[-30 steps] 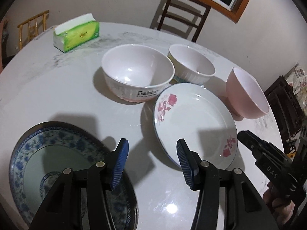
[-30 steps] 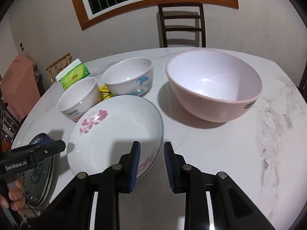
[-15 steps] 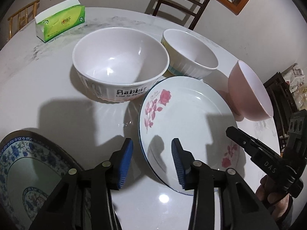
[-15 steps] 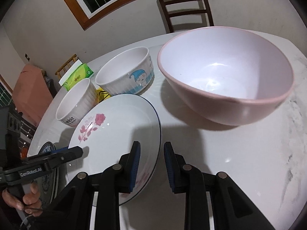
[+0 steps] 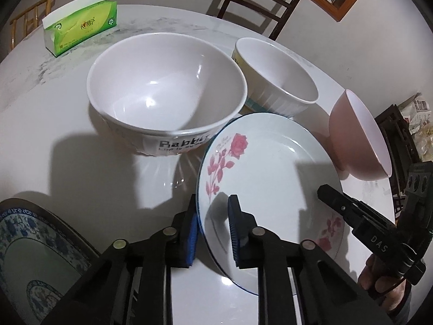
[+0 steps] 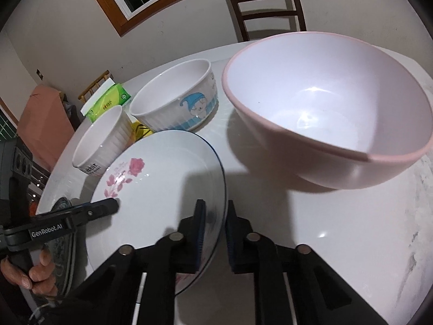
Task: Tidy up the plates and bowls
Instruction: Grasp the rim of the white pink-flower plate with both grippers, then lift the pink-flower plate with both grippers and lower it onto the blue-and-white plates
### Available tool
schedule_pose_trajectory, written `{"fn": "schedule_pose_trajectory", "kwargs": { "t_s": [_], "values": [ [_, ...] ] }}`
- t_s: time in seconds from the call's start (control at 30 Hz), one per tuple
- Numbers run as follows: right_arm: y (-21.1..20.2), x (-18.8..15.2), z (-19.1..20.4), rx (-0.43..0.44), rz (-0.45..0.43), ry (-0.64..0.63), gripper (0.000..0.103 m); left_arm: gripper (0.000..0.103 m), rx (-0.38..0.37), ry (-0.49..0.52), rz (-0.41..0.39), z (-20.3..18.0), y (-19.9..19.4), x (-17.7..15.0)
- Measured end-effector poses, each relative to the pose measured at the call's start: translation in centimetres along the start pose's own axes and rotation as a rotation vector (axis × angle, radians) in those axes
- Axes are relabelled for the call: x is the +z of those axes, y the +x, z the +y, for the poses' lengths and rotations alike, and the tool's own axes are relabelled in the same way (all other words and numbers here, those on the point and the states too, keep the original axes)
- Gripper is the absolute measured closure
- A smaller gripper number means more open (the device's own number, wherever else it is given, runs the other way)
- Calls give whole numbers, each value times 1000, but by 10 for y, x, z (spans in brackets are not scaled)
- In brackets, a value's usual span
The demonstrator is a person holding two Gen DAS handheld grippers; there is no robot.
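A white plate with pink roses [image 5: 270, 173] lies on the white table between the bowls; it also shows in the right wrist view [image 6: 162, 178]. My left gripper [image 5: 212, 230] straddles its near-left rim, jaws narrowed around the edge. My right gripper [image 6: 215, 233] straddles the opposite rim, jaws close on either side of it. A white "Rabbit" bowl [image 5: 165, 89], a white ribbed bowl [image 5: 276, 78] and a pink bowl [image 6: 324, 103] stand around the plate. A blue patterned plate [image 5: 32, 257] lies at the near left.
A green tissue pack [image 5: 81, 32] lies at the far left of the table [image 5: 67, 140]. A wooden chair [image 6: 268, 5] stands behind the table. The cartoon bowl [image 6: 176, 97] touches nothing visible.
Both grippers moved forward onto the rose plate's rim from opposite sides. The left jaws narrowed from wide open to close around the edge.
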State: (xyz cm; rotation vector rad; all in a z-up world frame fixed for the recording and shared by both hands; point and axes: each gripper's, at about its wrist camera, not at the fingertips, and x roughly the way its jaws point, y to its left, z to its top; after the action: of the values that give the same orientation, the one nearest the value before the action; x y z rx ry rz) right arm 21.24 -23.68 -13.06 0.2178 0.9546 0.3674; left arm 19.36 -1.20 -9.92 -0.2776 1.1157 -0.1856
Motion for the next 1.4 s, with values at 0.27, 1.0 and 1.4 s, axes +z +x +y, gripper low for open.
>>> {"fn": "schedule_pose_trajectory", "kwargs": {
  "t_s": [0.27,1.0,1.4],
  "values": [
    [-8,-9,0,-12,12,33,91,90,-1,21,8,-1,-4,-7],
    [-51,-30,49,0,-42,2,91,91,-11,10,-52,10,-60,-35],
    [-53,-40,105,53,-49,-55,91,91,13,-43,-109,49,-107,-56]
  ]
}}
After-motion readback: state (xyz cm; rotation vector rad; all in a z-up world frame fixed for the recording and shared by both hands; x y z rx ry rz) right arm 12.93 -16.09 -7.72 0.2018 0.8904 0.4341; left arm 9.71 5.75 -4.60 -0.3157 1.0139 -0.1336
